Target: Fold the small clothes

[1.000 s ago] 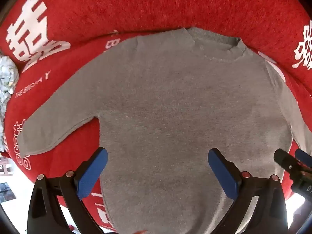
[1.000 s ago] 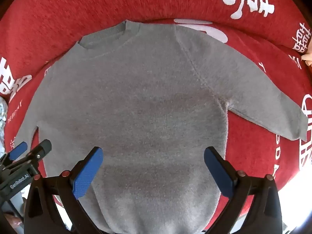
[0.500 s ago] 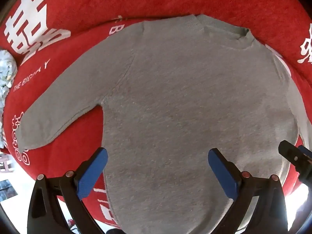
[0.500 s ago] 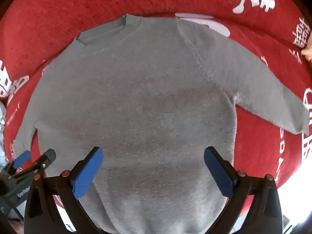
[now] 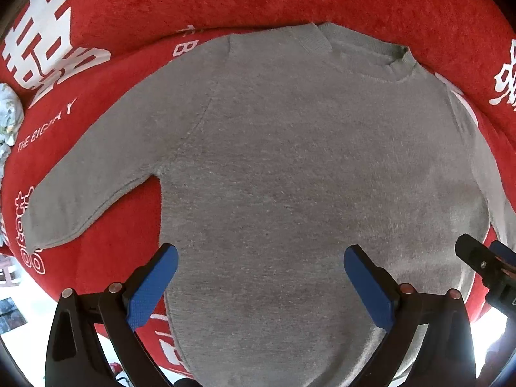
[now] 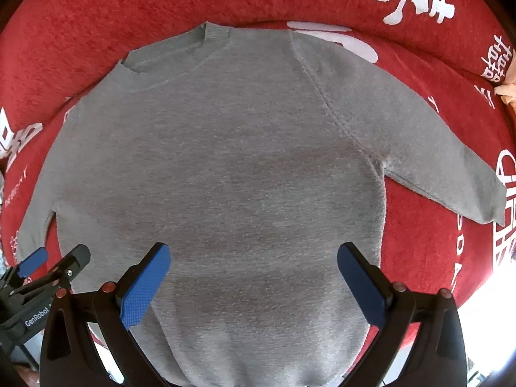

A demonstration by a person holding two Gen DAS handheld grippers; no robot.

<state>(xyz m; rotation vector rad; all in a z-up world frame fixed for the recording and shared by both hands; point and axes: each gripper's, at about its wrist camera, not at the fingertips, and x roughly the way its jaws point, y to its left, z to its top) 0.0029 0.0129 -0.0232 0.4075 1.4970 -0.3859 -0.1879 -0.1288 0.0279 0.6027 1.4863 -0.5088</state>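
A small grey long-sleeved sweater (image 5: 290, 167) lies flat, face up, on a red blanket, collar at the far side and both sleeves spread out. It fills the right wrist view too (image 6: 225, 167). My left gripper (image 5: 259, 277) is open and empty, above the sweater's lower left part. My right gripper (image 6: 253, 275) is open and empty, above the lower right part. The left sleeve (image 5: 84, 187) points down-left; the right sleeve (image 6: 445, 167) points down-right. Each gripper shows at the edge of the other's view.
The red blanket (image 5: 225, 3) with white lettering covers a cushioned seat and its raised back. A pale crumpled cloth (image 5: 8, 113) lies at the far left. The seat's front edge drops to a bright floor (image 6: 483, 316).
Both grippers have moved forward and lower over the sweater, which now looks larger and sits lower in both views. Both stay open.
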